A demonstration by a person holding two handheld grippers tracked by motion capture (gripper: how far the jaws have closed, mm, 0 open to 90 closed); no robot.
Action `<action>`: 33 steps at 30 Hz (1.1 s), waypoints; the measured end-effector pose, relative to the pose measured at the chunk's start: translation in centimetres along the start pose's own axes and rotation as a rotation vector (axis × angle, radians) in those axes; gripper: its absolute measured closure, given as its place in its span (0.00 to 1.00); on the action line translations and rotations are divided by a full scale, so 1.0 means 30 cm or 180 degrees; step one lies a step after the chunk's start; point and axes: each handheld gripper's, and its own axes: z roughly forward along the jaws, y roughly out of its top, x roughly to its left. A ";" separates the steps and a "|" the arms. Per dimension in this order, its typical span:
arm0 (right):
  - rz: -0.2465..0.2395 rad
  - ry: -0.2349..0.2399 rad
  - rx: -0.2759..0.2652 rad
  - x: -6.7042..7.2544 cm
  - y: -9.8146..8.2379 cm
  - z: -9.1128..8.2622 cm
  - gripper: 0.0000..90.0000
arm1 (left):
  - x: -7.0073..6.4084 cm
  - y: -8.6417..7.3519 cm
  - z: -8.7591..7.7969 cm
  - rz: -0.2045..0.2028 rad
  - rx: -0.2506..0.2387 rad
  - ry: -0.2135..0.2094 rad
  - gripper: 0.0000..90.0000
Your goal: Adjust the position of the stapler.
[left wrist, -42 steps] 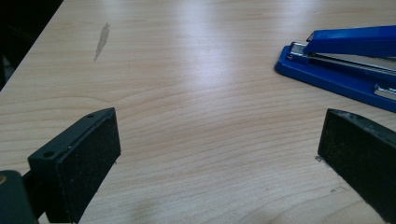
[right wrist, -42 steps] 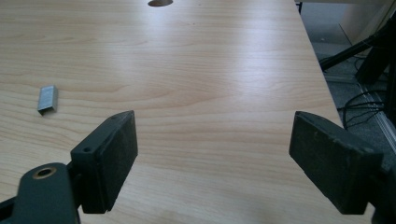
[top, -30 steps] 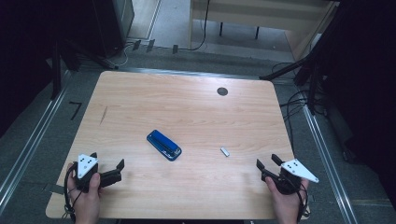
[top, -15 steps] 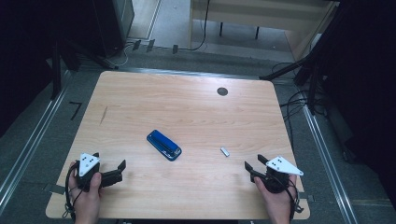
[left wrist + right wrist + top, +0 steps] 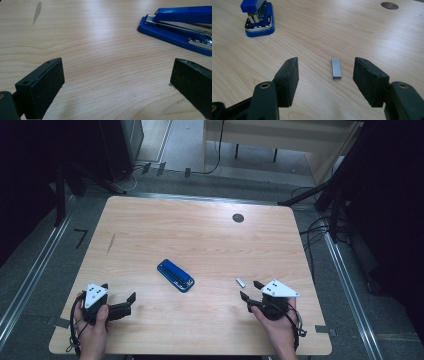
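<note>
Blue stapler (image 5: 175,275), staple strip (image 5: 336,68) on table (image 5: 200,240); lettering unreadable.

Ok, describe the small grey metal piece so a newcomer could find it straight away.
On the wooden table, look at the near right part, just ahead of the right tongs. The staple strip lies flat there, right of the blue stapler: tiny, silvery grey, the smallest loose item.
</note>
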 end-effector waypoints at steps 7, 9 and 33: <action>-0.0009 0.0074 -0.0009 0.027 0.043 0.040 0.41 | 0.003 0.002 0.002 0.0004 0.0003 -0.0053 0.00; -0.0019 0.0080 0.0018 0.035 0.053 0.053 0.38 | 0.006 0.002 0.002 -0.0034 -0.0015 -0.0053 0.00; -0.0138 0.0305 0.0050 0.143 0.144 0.150 0.30 | 0.019 0.011 0.017 -0.0093 0.0012 -0.0198 0.00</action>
